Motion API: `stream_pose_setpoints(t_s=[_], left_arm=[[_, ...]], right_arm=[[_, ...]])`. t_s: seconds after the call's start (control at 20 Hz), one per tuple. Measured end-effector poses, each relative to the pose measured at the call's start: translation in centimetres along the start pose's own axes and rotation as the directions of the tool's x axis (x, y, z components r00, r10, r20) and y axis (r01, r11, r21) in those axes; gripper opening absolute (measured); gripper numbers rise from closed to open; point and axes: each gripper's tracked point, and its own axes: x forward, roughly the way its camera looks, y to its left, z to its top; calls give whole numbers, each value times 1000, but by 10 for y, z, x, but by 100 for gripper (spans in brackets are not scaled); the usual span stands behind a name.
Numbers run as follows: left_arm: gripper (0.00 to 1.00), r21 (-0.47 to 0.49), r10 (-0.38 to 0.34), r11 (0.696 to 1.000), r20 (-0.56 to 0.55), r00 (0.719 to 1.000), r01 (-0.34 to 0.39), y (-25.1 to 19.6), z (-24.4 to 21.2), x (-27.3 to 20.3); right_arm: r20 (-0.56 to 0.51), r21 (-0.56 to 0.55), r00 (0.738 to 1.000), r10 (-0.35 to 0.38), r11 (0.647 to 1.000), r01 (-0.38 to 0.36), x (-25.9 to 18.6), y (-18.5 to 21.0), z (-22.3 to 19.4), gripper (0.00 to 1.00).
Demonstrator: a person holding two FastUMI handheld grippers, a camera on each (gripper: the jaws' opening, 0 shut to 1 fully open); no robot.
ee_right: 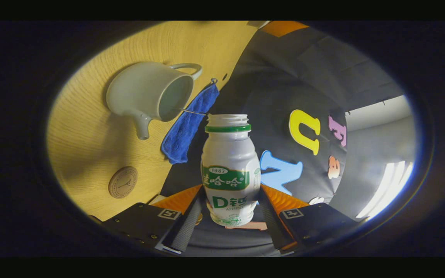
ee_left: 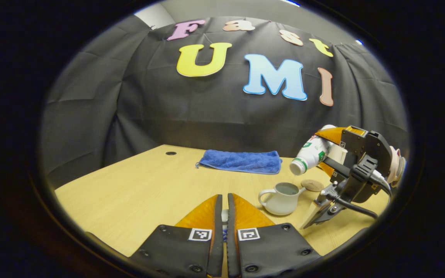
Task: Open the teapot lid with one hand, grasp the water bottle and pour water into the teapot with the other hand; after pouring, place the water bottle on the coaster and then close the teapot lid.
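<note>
The white teapot (ee_left: 280,199) stands open on the table, its lid off. My left gripper (ee_left: 223,197) hovers low to its left, fingers nearly together on a small white piece, apparently the lid's knob (ee_left: 225,214). My right gripper (ee_left: 325,152) holds the white water bottle (ee_left: 310,154), which has a green label, tilted mouth-down above the teapot. In the right gripper view the bottle (ee_right: 228,170) sits between the fingers of my right gripper (ee_right: 230,189). A thin stream (ee_right: 191,112) runs from its mouth toward the open teapot (ee_right: 149,92). The round brown coaster (ee_right: 123,182) lies bare beside the teapot.
A folded blue towel (ee_left: 242,161) lies at the back of the wooden table (ee_left: 137,185), behind the teapot. A small dark hole (ee_left: 170,153) marks the tabletop's far left. The coaster (ee_left: 312,185) sits just right of the teapot's spout.
</note>
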Motion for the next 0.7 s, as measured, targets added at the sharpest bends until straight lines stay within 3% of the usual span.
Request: stream_pose_setpoints(t_s=[0.1,0.4,0.7], left_arm=[[11,1,1,1000,0,1000,-1,0,0,0],[14,-2,2,1000,0,1000,-2,0,-2,0],[14,-1,2,1000,-4,1000,-2,1,-2,-1]], right_arm=[[5,-8,1000,-4,1000,4,-1,-1,1,80],[25,-44,999,-20,999,21,0,-4,2,79],[10,-1,1000,12,1000,-12,2,0,-2,79]])
